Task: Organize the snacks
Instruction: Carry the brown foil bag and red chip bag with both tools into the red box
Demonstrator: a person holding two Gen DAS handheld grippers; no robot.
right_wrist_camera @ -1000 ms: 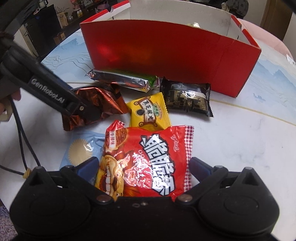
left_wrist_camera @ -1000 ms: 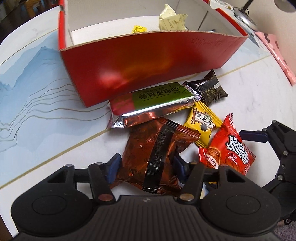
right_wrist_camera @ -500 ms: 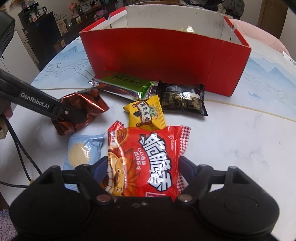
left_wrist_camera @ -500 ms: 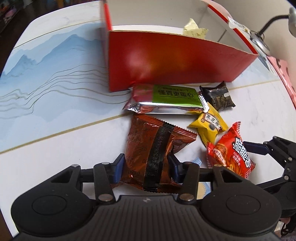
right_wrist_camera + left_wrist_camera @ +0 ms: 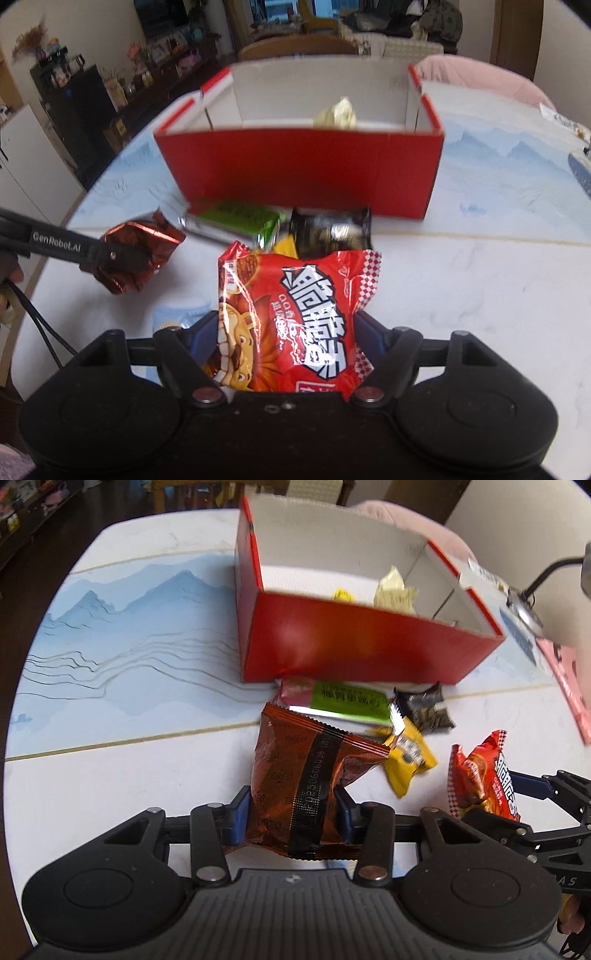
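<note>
Standing upright in tongs (image 5: 291,812), brown packet (image 5: 295,775) (seam vertical)

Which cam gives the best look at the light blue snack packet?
Right wrist view. The light blue packet lies on the table left of the right hand-held gripper, partly hidden behind its finger. The left wrist view shows only a sliver of it under the brown packet.

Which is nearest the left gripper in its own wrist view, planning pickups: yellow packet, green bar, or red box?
1. Yellow packet, right of the left gripper.
2. Green bar, beyond it.
3. Red box, farthest back.
</note>
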